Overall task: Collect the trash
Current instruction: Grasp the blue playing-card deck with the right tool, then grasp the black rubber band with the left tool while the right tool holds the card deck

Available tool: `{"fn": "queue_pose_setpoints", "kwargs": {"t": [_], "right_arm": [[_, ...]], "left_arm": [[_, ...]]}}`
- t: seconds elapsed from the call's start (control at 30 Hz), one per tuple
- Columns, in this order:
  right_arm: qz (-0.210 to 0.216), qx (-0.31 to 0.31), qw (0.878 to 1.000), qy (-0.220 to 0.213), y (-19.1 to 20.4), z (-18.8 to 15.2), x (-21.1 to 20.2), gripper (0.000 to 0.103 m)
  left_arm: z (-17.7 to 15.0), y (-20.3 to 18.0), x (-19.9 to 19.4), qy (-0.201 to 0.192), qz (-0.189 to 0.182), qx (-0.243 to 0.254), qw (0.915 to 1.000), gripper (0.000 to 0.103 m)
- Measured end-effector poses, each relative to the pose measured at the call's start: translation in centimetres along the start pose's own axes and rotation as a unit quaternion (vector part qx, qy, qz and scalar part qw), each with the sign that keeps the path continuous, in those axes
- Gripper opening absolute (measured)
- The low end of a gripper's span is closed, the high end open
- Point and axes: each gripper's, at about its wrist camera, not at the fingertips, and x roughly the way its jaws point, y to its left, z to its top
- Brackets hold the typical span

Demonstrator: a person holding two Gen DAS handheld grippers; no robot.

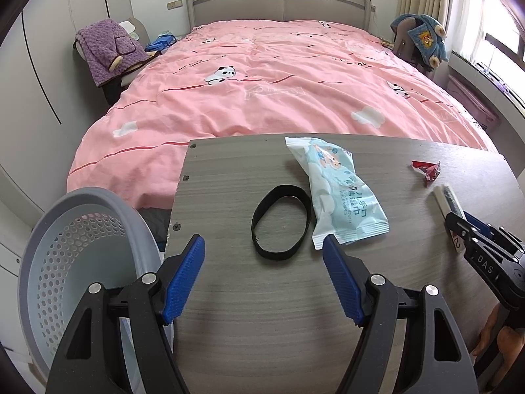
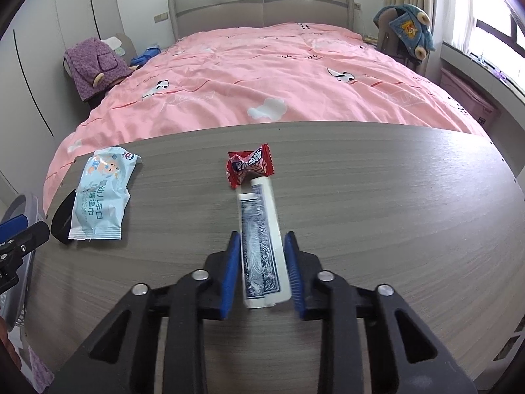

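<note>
Wipes packet is lying crinkled near the table's far edge, a black band touching its left side; you are holding the left gripper spread above the near edge. Judged light, limp and slippery, so pinch its sealed end. Only part of the grey basket is showing at the left edge.

Right view: your right gripper is pinching a stiff card box mid-table, its tip touching a red candy wrapper. The box's underside is hidden.
</note>
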Motion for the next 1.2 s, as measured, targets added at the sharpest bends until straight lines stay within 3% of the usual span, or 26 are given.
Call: {"fn": "queue_pose_setpoints", "kwargs": {"t": [0.53, 1.2], "right_arm": [[0.05, 0.03, 0.998, -0.014, -0.7, -0.2, -1.6, 0.021], [0.065, 0.038, 0.997, -0.009, -0.9, -0.4, -1.1, 0.021]], "left_arm": [[1.2, -0.5, 1.0, 0.01, -0.015, -0.008, 0.9998, 0.071], [0.9, 0.6, 3.9, 0.037, 0.023, -0.01, 0.999, 0.071]]}}
